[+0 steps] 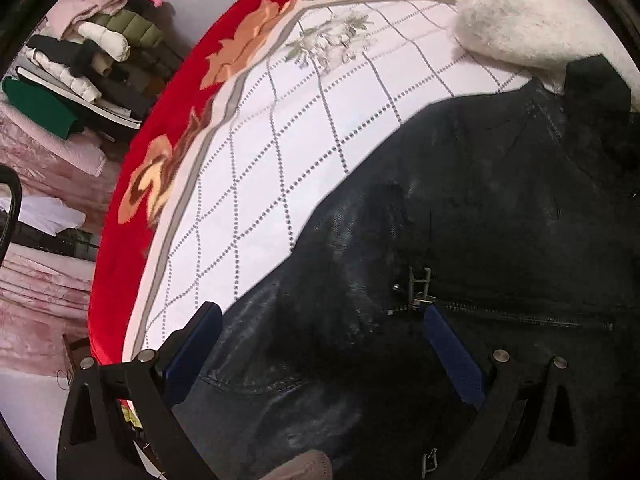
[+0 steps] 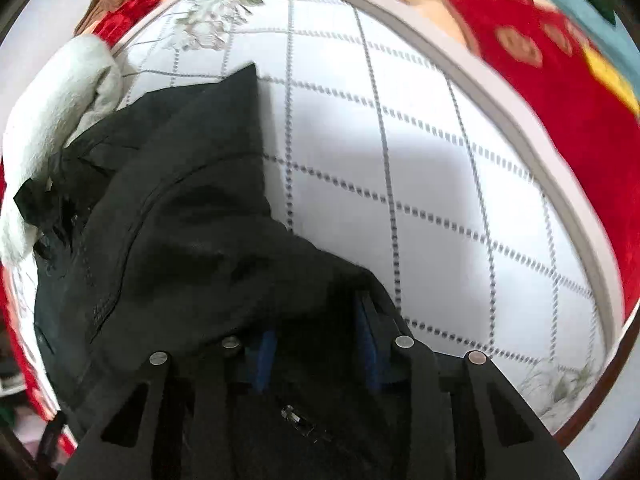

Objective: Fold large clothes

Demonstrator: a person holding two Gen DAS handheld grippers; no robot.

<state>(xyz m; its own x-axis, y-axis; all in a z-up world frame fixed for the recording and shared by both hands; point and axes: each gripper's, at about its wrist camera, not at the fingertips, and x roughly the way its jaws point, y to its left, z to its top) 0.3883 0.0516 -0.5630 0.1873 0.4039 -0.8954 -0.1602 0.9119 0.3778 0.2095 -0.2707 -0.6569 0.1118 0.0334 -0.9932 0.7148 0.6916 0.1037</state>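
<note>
A large black jacket (image 1: 460,208) with a metal zip (image 1: 512,314) lies on a white bedcover (image 1: 288,140) with a dotted grid. My left gripper (image 1: 320,316) is open, its blue-padded fingers (image 1: 452,344) spread wide just over the jacket's near part. In the right wrist view the same jacket (image 2: 180,220) lies bunched at the left. My right gripper (image 2: 316,340) has jacket cloth bunched between its blue pads (image 2: 368,344); the jaws stand partly apart around it.
A fluffy white garment (image 1: 532,20) lies beyond the jacket, also in the right wrist view (image 2: 52,112). A red flowered blanket (image 1: 168,128) borders the bedcover. Folded clothes (image 1: 88,48) are stacked beyond the bed at left.
</note>
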